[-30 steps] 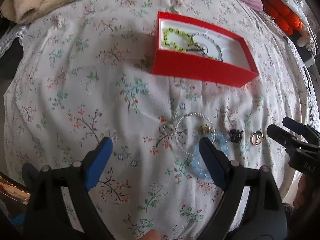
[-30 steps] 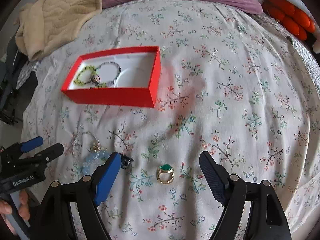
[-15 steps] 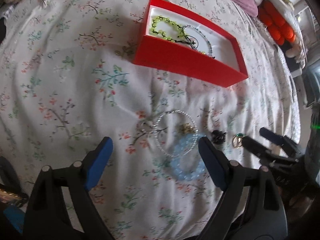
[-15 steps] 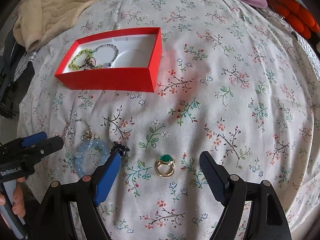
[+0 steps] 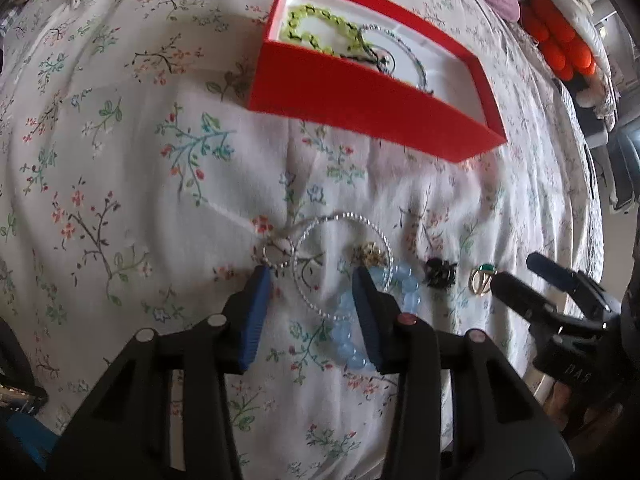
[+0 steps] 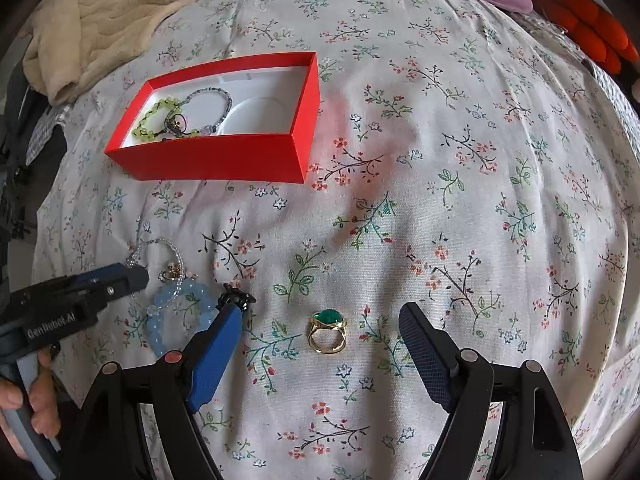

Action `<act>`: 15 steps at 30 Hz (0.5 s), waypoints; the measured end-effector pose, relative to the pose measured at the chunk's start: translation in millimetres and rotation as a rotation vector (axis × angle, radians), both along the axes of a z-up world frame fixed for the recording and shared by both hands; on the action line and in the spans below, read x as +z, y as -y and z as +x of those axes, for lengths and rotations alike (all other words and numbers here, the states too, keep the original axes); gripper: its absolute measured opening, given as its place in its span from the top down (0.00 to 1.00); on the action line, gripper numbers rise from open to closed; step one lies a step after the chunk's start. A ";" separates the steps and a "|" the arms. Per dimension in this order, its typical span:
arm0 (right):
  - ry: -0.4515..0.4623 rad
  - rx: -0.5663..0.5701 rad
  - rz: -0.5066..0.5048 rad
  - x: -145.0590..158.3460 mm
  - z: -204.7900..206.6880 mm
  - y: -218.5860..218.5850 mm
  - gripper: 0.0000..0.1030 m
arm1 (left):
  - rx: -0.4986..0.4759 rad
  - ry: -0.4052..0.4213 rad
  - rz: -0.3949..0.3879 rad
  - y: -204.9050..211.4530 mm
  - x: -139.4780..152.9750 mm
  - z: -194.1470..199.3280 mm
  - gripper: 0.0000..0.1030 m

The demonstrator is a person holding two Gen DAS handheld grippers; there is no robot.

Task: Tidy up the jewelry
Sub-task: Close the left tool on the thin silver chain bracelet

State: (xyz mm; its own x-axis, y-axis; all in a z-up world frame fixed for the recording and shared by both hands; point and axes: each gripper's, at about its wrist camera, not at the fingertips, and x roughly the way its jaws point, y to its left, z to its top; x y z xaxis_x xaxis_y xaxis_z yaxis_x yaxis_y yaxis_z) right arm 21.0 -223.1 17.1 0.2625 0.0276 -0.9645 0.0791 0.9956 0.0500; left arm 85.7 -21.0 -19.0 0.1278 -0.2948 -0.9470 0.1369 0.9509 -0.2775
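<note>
Your left tongs are closing right now over the clear bead bracelet on the bed. The bracelet lies between the two blue pads, but the pads do not press on it yet. The right-hand pad sits over the blue bead bracelet, which lies partly on top of the clear one. A small gold charm sits inside the clear ring too.

Go slow here. Try to pinch only one bracelet, or the two may lift together and one may fall. Push the tips down into the soft sheet a little so the thin beads do not slip under the pads. Squeeze until the strand is snug, then lift straight up.

The red box is farther up the bed, well apart from you. It already holds a green bracelet and a dark one.

Your right tongs stand wide apart around the gold ring with the green stone, not touching it. Keep them where they are while the left ones pinch.
</note>
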 end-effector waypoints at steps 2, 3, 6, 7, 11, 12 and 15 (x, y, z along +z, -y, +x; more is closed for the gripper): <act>-0.001 0.001 -0.001 -0.6 0.0 -0.1 0.20 | -0.006 0.000 0.001 1.7 0.0 -2.1 0.59; -0.002 0.001 -0.001 -0.9 0.5 -0.1 0.20 | -0.006 -0.002 -0.002 1.7 -0.5 -2.9 0.59; -0.002 0.005 -0.002 -1.1 1.4 -2.4 0.20 | 0.005 -0.027 -0.032 -0.2 -4.0 -3.2 0.70; -0.002 0.006 -0.002 -1.2 2.0 -3.2 0.20 | 0.012 -0.034 -0.040 0.2 -5.5 -3.0 0.74; -0.006 0.014 -0.004 -2.6 3.0 -8.0 0.20 | 0.044 -0.024 -0.031 -0.8 -8.4 -1.1 0.94; -0.007 0.016 -0.003 -2.9 2.9 -9.2 0.20 | 0.047 -0.018 -0.033 -0.8 -6.9 -0.9 0.95; -0.009 0.026 0.012 -2.8 1.5 -12.0 0.20 | 0.029 0.025 -0.049 -0.1 5.9 -3.3 0.95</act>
State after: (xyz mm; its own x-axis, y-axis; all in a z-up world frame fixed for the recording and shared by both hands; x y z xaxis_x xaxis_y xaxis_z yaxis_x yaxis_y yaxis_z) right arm 22.5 -211.1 14.3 0.2533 0.0454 -0.9663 0.0541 0.9967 0.0610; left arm 82.4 -20.9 -13.1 0.1605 -0.3369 -0.9278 0.1170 0.9398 -0.3210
